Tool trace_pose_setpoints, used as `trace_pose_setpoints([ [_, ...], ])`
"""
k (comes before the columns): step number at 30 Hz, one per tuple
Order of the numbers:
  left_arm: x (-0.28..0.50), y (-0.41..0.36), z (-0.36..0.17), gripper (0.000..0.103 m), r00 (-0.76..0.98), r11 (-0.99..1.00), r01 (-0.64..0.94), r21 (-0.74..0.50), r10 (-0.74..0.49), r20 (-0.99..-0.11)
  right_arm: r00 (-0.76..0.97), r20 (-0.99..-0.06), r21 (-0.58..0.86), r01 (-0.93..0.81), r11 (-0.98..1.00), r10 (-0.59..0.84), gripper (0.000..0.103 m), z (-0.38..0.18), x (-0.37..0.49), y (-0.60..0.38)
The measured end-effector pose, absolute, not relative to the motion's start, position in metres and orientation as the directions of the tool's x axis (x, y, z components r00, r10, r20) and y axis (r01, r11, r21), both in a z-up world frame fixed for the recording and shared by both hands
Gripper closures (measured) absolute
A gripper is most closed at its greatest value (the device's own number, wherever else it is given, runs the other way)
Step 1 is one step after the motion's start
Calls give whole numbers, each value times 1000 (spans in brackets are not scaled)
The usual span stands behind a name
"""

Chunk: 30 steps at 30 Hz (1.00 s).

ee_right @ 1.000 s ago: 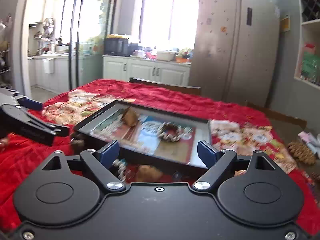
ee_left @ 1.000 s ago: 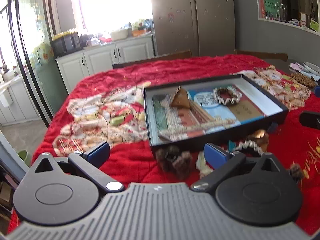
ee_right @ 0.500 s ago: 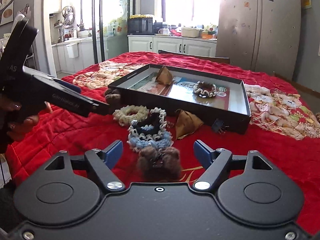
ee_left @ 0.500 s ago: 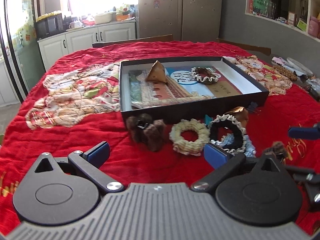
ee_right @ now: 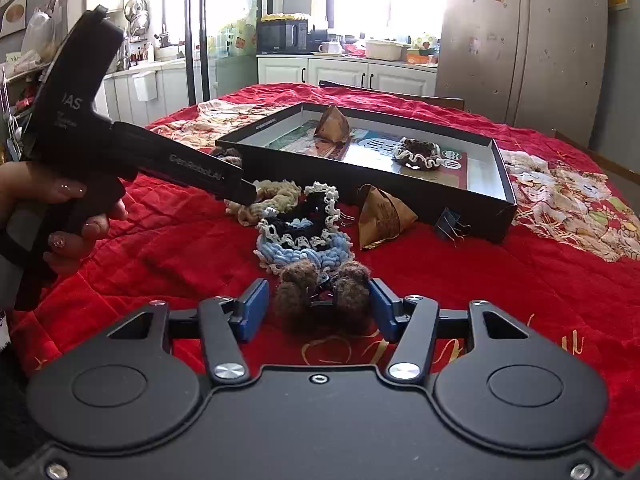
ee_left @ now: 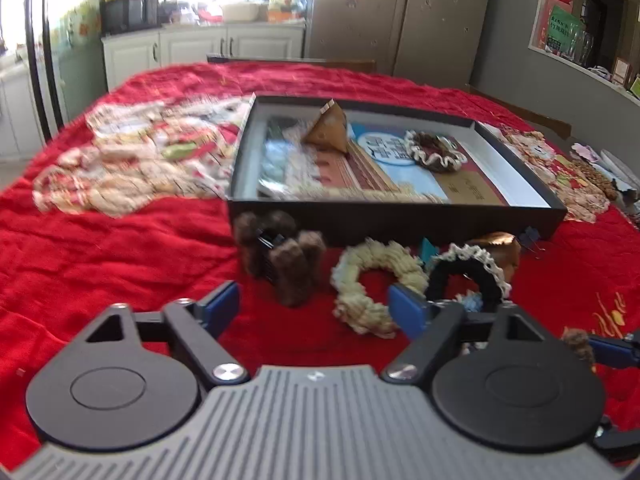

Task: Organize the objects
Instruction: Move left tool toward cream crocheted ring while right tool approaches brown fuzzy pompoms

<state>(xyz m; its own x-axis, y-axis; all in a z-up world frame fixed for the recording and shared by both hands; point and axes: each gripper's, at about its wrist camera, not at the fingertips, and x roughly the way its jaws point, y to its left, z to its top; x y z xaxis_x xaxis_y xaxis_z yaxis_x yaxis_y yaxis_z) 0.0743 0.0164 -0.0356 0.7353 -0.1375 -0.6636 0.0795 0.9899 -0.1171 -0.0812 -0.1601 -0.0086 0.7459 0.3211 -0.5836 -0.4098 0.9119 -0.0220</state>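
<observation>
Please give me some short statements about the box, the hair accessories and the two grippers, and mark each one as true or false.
1. The black box already holds a brown ruffled scrunchie. True.
2. The right gripper is shut with nothing between its fingers. False: it is open, with the brown furry claw clip between the fingers.
3. The cream scrunchie lies inside the box. False: it lies on the red cloth, in front of the box.
4. The left gripper is open and holds nothing. True.
</observation>
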Motion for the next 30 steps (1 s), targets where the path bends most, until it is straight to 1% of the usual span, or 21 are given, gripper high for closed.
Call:
trace_pose_setpoints([
  [2, 75, 16, -38, 27, 724, 986, 84, -142, -159, -672, 749, -583, -34, -410, 912, 315, 52, -10, -82, -159],
  [5, 76, 14, -38, 31, 721, 984, 88, -156, -171, -671, 750, -582, -33, -409, 912, 315, 53, -10, -81, -160],
  [9, 78, 13, -41, 32, 711, 979, 92, -180, -191, -677, 746, -588, -24, -401, 916, 312, 53, -13, -78, -162],
  [12, 78, 12, -42, 32, 712, 978, 94, -188, -198, -673, 743, -594, -13, -394, 919, 310, 56, -15, -76, -163],
  [14, 79, 12, -42, 41, 711, 976, 95, -197, -205, -672, 741, -594, -3, -391, 920, 313, 57, -17, -75, -165],
  [16, 78, 11, -41, 47, 710, 974, 96, -203, -210, -673, 741, -592, 7, -389, 921, 317, 58, -17, -75, -166],
  [21, 72, 9, -41, 48, 707, 973, 104, -205, -217, -673, 739, -593, 14, -388, 922, 320, 59, -17, -74, -167],
  [22, 72, 8, -41, 51, 709, 973, 104, -204, -217, -671, 740, -592, 13, -388, 922, 320, 59, -17, -74, -167],
  [24, 71, 8, -42, 61, 709, 969, 108, -222, -232, -666, 740, -592, 12, -389, 921, 320, 59, -17, -74, -167],
  [25, 72, 9, -42, 69, 703, 962, 112, -250, -254, -664, 740, -592, 11, -390, 921, 320, 59, -17, -74, -167],
  [27, 74, 11, -43, 72, 697, 952, 109, -285, -278, -661, 739, -592, 12, -390, 921, 321, 60, -17, -74, -168],
  [30, 74, 11, -43, 77, 698, 948, 117, -295, -290, -655, 739, -591, 15, -390, 921, 323, 60, -17, -75, -168],
])
